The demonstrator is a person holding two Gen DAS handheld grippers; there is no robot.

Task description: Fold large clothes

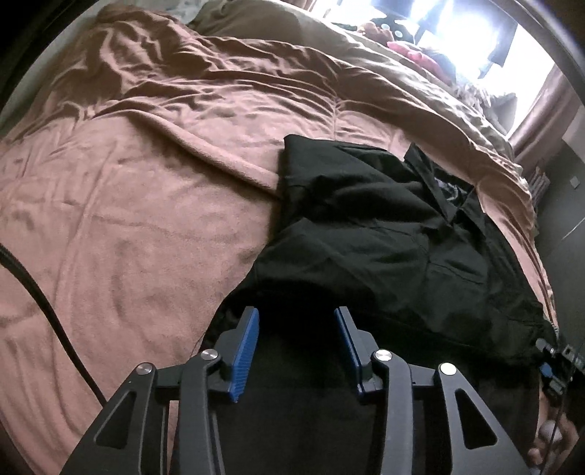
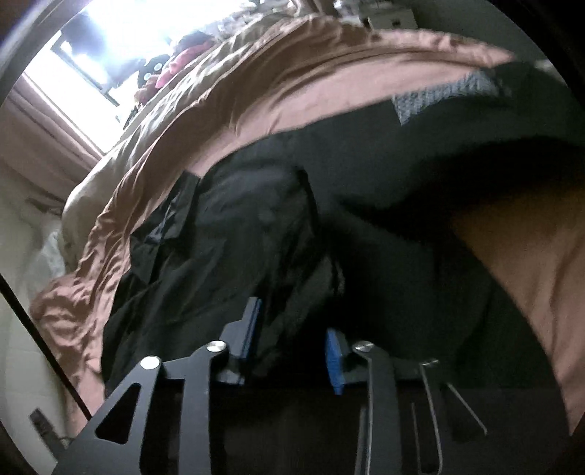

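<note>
A black jacket-like garment [image 1: 365, 226] lies crumpled on a brown bedspread [image 1: 128, 219], its collar toward the far side. My left gripper [image 1: 299, 329] hangs over the garment's near left hem. Its blue pads [image 1: 250, 347] stand apart with dark cloth between them, and no pinched fold shows. In the right wrist view the same garment [image 2: 237, 226] spreads ahead, a grey patterned lining [image 2: 438, 95] showing at its far end. My right gripper [image 2: 292, 343] has a bunched fold of the black cloth filling the gap between its pads [image 2: 334, 361].
The brown bedspread [image 2: 292, 91] is wrinkled and runs back to a bright window [image 1: 475, 29] with red soft items [image 1: 413, 51] in front. A black cable [image 1: 47, 292] crosses the left of the bed. The bed edge drops off to the right, where a hand [image 1: 548, 442] shows.
</note>
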